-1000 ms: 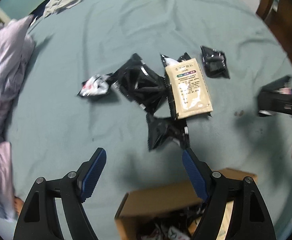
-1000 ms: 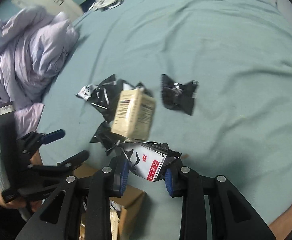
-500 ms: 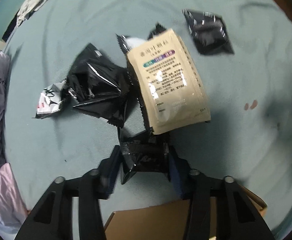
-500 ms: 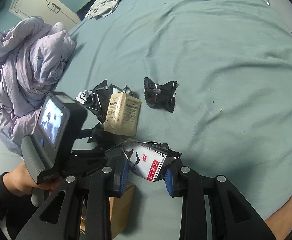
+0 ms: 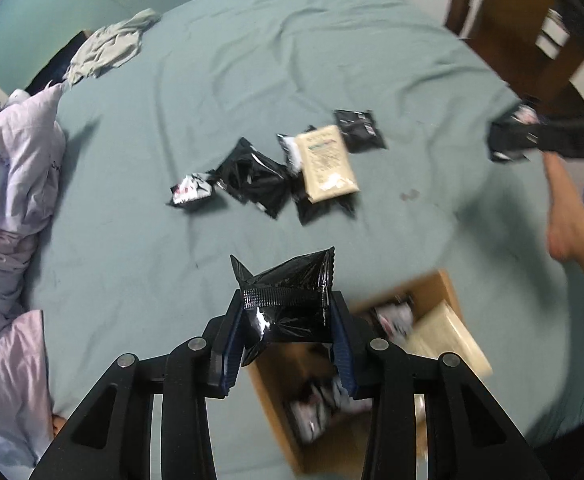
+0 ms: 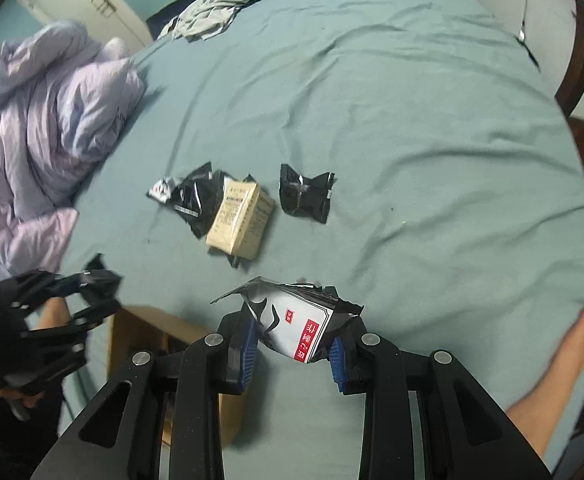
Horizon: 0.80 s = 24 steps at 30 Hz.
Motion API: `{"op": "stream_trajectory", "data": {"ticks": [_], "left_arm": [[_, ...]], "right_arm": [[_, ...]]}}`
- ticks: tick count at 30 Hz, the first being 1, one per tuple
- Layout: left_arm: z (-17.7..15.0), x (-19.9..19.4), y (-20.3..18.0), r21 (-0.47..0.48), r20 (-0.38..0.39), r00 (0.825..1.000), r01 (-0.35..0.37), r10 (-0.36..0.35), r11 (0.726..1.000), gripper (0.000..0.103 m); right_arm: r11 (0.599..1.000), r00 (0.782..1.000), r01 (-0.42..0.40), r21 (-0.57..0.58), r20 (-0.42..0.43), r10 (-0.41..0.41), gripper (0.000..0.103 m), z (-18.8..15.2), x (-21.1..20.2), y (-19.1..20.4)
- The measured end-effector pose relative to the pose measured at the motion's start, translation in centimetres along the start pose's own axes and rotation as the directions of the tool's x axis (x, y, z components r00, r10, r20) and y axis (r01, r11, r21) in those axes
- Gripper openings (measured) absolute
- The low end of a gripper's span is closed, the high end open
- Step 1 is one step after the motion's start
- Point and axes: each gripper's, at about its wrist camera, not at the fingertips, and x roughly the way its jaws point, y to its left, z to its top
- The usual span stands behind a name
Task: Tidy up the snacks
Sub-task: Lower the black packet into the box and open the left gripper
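My left gripper has its blue pads pressed on a crumpled black snack packet, jaws still closing, held above the bed beside the open cardboard box. The right gripper is shut on a white and black packet with a red label, lifted near the box. On the teal sheet lie a beige pouch, black packets and a small white and black packet. One black packet lies apart to the pouch's right.
A lilac duvet is heaped along the left. Grey clothing lies at the far side of the bed. Wooden furniture stands at the upper right. A person's bare foot rests on the bed at the right. The box holds several packets.
The left gripper shut on the black packet at the near edge of the pile and lifted it back toward the box. The right gripper rose a little with its packet.
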Motion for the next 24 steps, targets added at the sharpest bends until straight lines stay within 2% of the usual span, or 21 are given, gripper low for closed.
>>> {"op": "stream_trajectory", "data": {"ticks": [2,5,11,16,21,24], "left_arm": [[-1.5,-1.1,-0.4,0.034,0.012,1.0,0.018,-0.018,0.999,0.038],[-3.4,-2.0,-1.6,0.082,0.015,1.0,0.021,-0.022,0.996,0.038],[-5.0,-1.0,-2.2,0.113,-0.029,1.0,0.006,-0.003,0.994,0.038],[-5.6,1.1,-2.0,0.087,-0.088,0.996,0.006,0.002,0.996,0.039],[-6.1,2.5,-2.8,0.124,-0.113,0.993,-0.012,0.026,0.992,0.04],[-6.3,2.9,-3.3,0.141,-0.131,0.991,0.011,0.008,0.99,0.045]], "right_arm": [[0.999,0.999,0.041,-0.034,-0.009,-0.042,0.028,-0.3,-0.7,1.2],[0.997,0.999,0.053,-0.054,-0.012,-0.053,0.028,-0.8,-1.9,2.8],[0.992,0.997,0.069,-0.109,-0.007,-0.071,0.028,-1.8,-3.6,5.6],[0.987,0.998,0.055,-0.148,-0.022,-0.059,0.028,-2.9,-4.2,6.8],[0.992,0.998,0.018,-0.126,-0.053,-0.025,0.028,-3.4,-4.6,7.1],[0.987,0.998,0.016,-0.159,-0.053,-0.025,0.028,-3.5,-4.5,7.6]]}}
